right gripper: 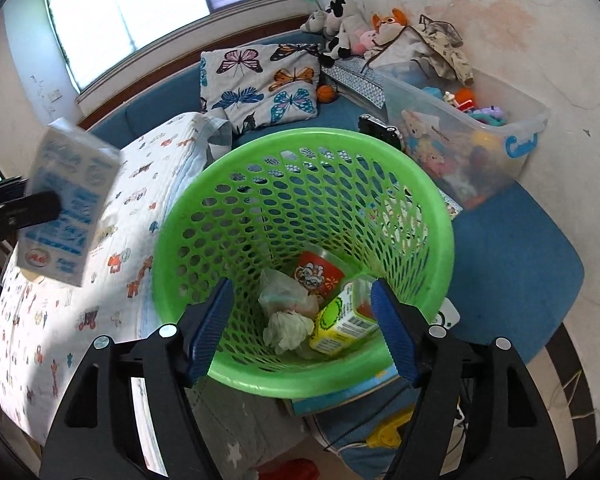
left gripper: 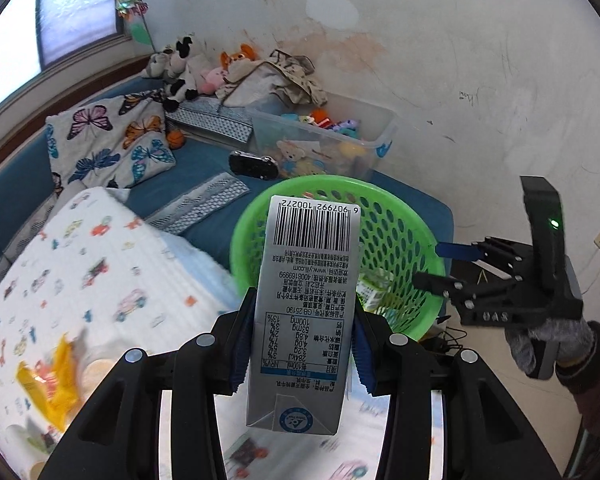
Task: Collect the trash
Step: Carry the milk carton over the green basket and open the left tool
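My left gripper is shut on a silver-grey milk carton with a barcode, held upright above the bed, just in front of the green mesh basket. The carton also shows at the left of the right wrist view. My right gripper is open and empty, over the basket's near rim. In the basket lie a yellow-green juice carton, crumpled white tissue, a clear plastic wrapper and a red cup. The right gripper also shows in the left wrist view.
A white quilt with car prints covers the bed, with a yellow snack wrapper on it. A butterfly pillow, plush toys, a clear toy bin and a black toy car sit on the blue mattress.
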Motion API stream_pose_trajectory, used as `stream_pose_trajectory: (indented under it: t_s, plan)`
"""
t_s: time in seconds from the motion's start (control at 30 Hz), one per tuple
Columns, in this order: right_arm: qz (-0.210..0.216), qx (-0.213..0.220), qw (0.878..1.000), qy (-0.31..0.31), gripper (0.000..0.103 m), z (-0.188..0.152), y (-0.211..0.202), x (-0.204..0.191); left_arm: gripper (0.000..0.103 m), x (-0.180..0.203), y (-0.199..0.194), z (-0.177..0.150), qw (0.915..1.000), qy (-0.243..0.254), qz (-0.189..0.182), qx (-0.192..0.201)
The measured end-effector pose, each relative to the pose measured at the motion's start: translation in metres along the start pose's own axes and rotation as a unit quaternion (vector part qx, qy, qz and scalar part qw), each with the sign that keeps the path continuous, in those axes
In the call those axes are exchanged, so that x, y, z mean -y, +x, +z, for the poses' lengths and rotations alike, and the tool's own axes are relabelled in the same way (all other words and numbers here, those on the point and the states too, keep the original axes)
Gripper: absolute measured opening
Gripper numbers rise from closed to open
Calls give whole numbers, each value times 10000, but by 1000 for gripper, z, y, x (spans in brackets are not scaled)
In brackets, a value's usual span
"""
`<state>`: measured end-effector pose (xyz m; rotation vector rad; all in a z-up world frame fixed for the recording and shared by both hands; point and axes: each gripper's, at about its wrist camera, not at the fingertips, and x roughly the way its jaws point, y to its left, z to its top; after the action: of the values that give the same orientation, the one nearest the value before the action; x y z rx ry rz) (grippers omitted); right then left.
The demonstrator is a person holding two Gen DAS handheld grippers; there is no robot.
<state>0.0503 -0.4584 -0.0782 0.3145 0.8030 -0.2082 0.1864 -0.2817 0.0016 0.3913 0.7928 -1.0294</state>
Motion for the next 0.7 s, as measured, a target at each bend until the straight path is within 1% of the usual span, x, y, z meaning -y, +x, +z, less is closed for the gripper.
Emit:
stream_pose_trajectory:
  t_s: [0.17,0.2,0.3,0.47,0.57,0.7]
  plan:
    - [51,-5,10000,31,75,-6,-4,6,41,15,32,10,9998,-62,-29,-174]
    - [59,-18,10000,34,75,-8,-4,8,41,17,39,12,9996,-113,-81,-230]
    - [22,-40,10000,-2,75,-12,-4,9,41,24,53,17,9995,-123,-52,-289]
    - [31,-29,10000,9,76,-13,-7,12,42,30,67,23,9992,-184,-52,-361]
    - [31,-4,10000,19,78,-14,-8,14,42,31,75,25,9987,-273,-80,-423]
    - [29,-6,10000,17,79,-14,-9,17,42,31,87,28,9979,-390,-78,-519]
